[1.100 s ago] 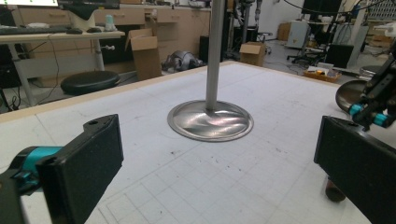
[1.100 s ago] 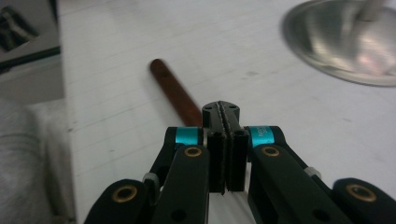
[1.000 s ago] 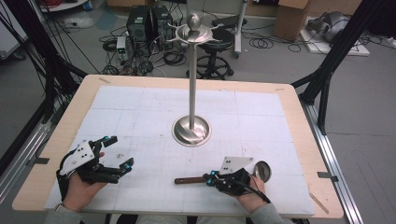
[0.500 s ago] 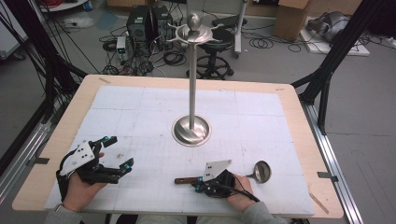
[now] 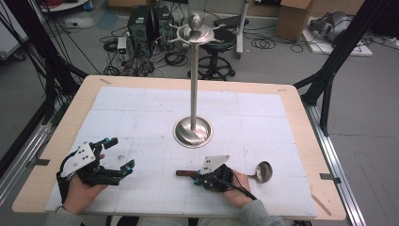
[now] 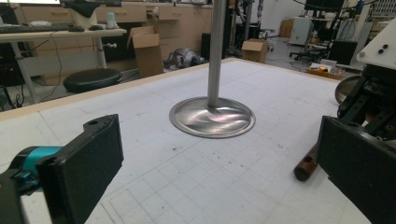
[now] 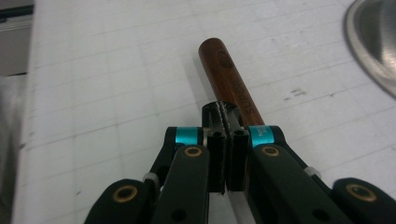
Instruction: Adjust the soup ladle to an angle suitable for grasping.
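Note:
A ladle lies flat on the white mat near the front edge, its brown wooden handle (image 5: pixel 184 173) pointing left and its metal bowl (image 5: pixel 263 172) to the right. My right gripper (image 5: pixel 201 179) sits over the handle, held by a hand. In the right gripper view its jaws are pressed together, and the right gripper (image 7: pixel 226 112) has its tips resting on top of the handle (image 7: pixel 229 77), with nothing between them. My left gripper (image 5: pixel 120 153) rests at the front left, open and holding nothing. In the left gripper view the left gripper (image 6: pixel 219 177) faces the handle's end (image 6: pixel 306 168).
A tall metal stand rises mid-table from a round base (image 5: pixel 193 132), with a hooked ring at its top (image 5: pixel 195 32). The base also appears close ahead (image 6: pixel 212 116) and at an edge (image 7: pixel 373 42). The white gridded mat (image 5: pixel 141 108) covers the wooden table.
My right gripper has slid left along the ladle, from near the bowl to over the wooden handle. The ladle and the left gripper have stayed put.

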`<act>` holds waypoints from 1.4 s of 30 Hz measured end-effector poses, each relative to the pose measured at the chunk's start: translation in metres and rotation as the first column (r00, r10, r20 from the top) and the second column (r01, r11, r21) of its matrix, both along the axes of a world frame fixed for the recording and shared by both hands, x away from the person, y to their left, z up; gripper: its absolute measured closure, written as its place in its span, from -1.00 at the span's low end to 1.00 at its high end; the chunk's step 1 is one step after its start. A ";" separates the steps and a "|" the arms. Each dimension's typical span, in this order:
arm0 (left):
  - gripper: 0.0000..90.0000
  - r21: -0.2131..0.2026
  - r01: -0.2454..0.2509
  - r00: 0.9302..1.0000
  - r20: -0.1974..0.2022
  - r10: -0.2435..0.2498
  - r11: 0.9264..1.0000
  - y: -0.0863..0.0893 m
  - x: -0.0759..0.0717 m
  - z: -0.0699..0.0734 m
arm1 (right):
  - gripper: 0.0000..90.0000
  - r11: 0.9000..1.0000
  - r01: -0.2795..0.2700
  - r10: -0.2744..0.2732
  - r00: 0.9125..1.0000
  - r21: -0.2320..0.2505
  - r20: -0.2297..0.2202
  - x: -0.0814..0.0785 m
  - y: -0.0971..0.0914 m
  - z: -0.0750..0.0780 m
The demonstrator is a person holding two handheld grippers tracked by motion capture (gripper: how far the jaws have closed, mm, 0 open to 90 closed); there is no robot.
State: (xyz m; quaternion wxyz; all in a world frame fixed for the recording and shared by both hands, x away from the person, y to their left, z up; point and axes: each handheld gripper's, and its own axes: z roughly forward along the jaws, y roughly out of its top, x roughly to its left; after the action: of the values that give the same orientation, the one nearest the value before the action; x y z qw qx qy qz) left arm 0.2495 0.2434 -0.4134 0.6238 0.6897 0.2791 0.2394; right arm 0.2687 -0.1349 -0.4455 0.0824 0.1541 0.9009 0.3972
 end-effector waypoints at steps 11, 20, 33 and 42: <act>-0.96 -0.006 0.003 1.000 -0.005 -0.003 1.000 0.000 0.000 0.000 | 0.99 0.994 0.111 -0.111 0.994 0.024 -0.003 0.025 0.003 -0.001; -0.96 -0.006 0.004 1.000 -0.005 -0.004 1.000 0.000 0.000 -0.001 | 0.99 0.986 0.162 -0.162 0.987 0.027 0.003 0.035 0.003 -0.002; -0.96 -0.005 0.006 1.000 -0.007 -0.006 1.000 0.000 0.000 -0.001 | 0.99 0.979 0.201 -0.201 0.980 0.041 -0.001 0.045 0.000 -0.003; -0.96 -0.024 -0.006 1.000 0.003 0.006 1.000 0.005 0.000 0.000 | 0.98 0.976 0.151 -0.152 0.988 0.155 -0.002 0.042 -0.013 0.026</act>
State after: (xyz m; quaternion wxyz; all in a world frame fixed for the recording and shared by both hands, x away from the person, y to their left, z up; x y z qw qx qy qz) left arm 0.2491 0.2483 -0.4130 0.6317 0.6811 0.2828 0.2390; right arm 0.3106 -0.1479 -0.4196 0.1046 0.2264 0.8527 0.4590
